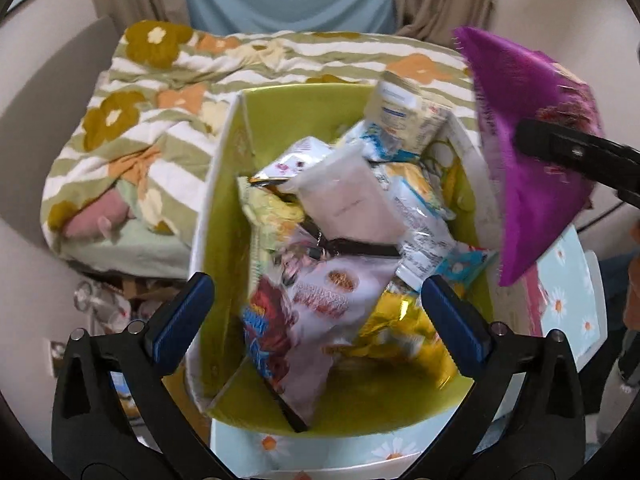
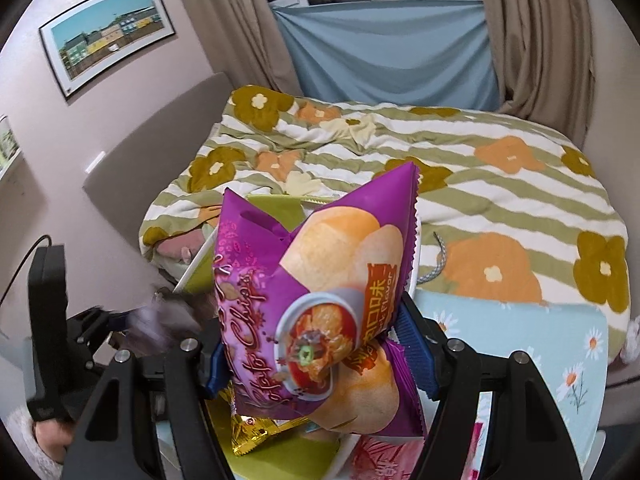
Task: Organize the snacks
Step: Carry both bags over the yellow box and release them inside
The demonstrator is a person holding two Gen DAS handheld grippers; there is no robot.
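Behind everything, a striped floral blanket (image 2: 460, 160) covers the bed. My right claw (image 2: 320, 356) pinches a purple chip bag (image 2: 316, 280), "Chips" and "Flavor" legible, long axis toward twelve o'clock. My left claw (image 1: 316, 316) gapes empty over the green snack-filled box (image 1: 280, 116).

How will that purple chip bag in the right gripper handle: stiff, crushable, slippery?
The purple chip bag looks puffy and air-filled, so probably light and crushable. It creases where the right gripper pinches it, so it is likely floppy. Its glossy film may slip.
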